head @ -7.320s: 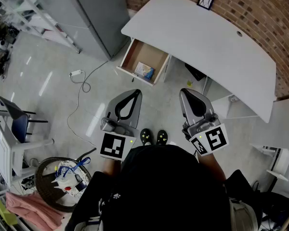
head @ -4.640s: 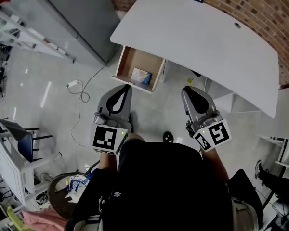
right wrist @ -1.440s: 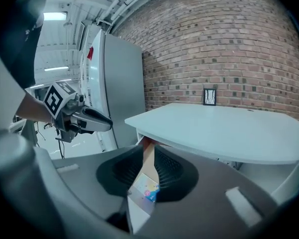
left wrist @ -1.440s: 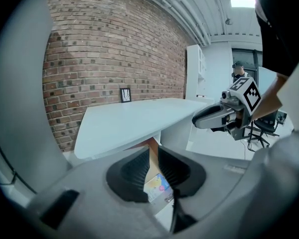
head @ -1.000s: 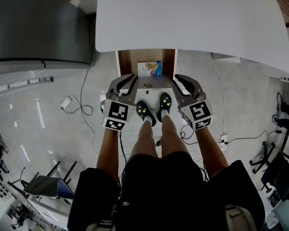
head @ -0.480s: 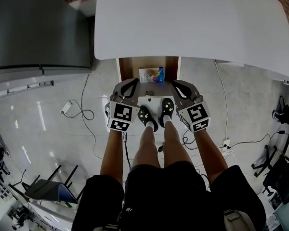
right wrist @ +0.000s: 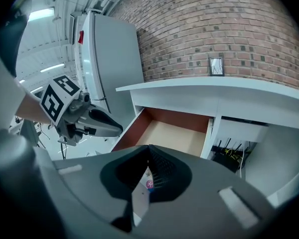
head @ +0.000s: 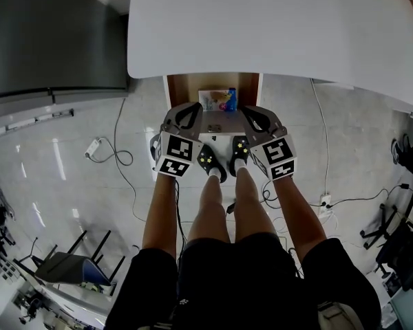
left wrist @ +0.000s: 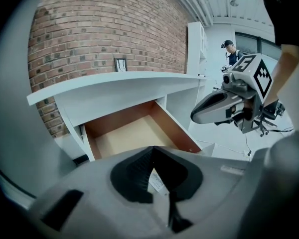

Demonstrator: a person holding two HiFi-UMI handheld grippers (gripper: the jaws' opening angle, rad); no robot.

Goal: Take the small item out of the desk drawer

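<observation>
Grey polished floor [head: 69, 184] fills the head view, with a white desk [head: 275, 26] across the top. The drawer [head: 182, 86] stands pulled out from under the desk edge. The small item [head: 217, 100], a flat pack printed in white and blue, lies on the drawer bottom, roughly central. The left gripper [head: 195, 108] and right gripper [head: 248, 110] hang side by side over the drawer's front edge, tips angled toward each other, just short of the item. The person's shoes [head: 220, 158] stand directly below the drawer front.

Left gripper view: the jaws are clenched, tips meeting, with nothing pinched. A white slip of the item shows through the loop behind the tips. Beyond, the rear of the drawer is bare wood, and a brick wall [left wrist: 99, 29] backs the desk.

Right gripper view: the jaws are likewise closed tip to tip and carry nothing. A sliver of the item with a pink mark shows through the loop [right wrist: 148, 184].

Step in hand, as judged: approach to the drawer; the item is not yet grasped. The next move likely requires one gripper to part its jaws, lower into the drawer astride the pack, close on it, then lift clear of the drawer walls.
</observation>
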